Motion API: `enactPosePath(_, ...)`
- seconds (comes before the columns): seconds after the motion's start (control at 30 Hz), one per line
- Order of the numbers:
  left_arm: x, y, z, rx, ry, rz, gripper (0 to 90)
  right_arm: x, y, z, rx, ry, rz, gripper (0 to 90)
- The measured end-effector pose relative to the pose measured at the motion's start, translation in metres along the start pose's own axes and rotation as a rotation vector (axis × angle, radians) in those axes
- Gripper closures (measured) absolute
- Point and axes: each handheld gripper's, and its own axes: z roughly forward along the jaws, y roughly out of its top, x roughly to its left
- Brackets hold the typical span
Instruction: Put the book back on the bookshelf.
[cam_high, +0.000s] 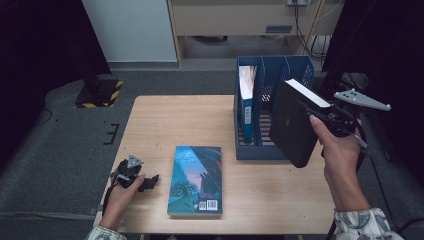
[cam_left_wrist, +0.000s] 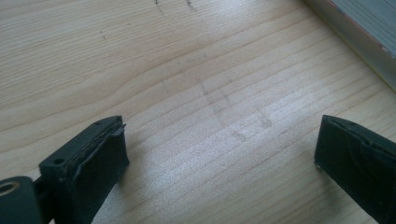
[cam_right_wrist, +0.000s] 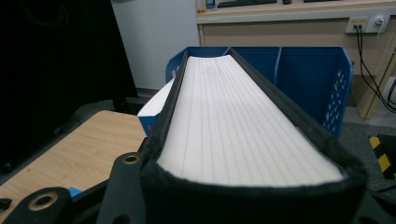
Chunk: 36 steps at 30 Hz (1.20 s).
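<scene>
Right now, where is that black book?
In the high view the black book is held off the table, clamped in the right gripper, just before the blue file rack.

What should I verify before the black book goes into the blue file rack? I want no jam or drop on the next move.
1. Grip: right hand-held gripper is clamped on the black book, page edge up: ok.
2. Book clear of the table, held in the air: ok.
3. Free slot: blue file rack has one book in its left slot; the slots beside it look free: ok.
4. Alignment: the black book hangs tilted in front of the rack, not yet lined up with a slot: not ok.
5. Left hand-held gripper open, on the table, apart from the colourful book: ok.
</scene>
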Motion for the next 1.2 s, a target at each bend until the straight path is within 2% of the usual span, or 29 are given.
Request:
enactPosePath(0.47, 0.000, -0.001, 0.001, -0.012, -0.001, 0.003, 0.0, -0.021, 0.007, -0.001, -0.001, -0.065, 0.008, 53.0)
enactPosePath(0.6, -0.001, -0.001, 0.001, -0.012, -0.002, 0.003, 0.0, -0.026, 0.007, 0.002, 0.006, -0.081, -0.003, 53.0)
enactPosePath(0.73, -0.001, -0.001, 0.001, -0.012, -0.002, 0.003, 0.0, -0.034, 0.007, 0.005, 0.006, -0.092, 0.018, 53.0)
enactPosePath(0.87, -0.001, -0.001, 0.001, -0.012, -0.002, 0.004, 0.0, -0.037, 0.009, 0.007, 0.011, -0.104, 0.015, 53.0)
enactPosePath(1.1, -0.001, -0.001, 0.001, -0.012, -0.004, 0.006, 0.0, -0.044, 0.015, 0.016, 0.015, -0.128, 0.016, 53.0)
enactPosePath(1.2, -0.001, -0.001, 0.001, -0.013, -0.005, 0.006, 0.0, -0.052, 0.015, 0.024, 0.015, -0.141, 0.028, 53.0)
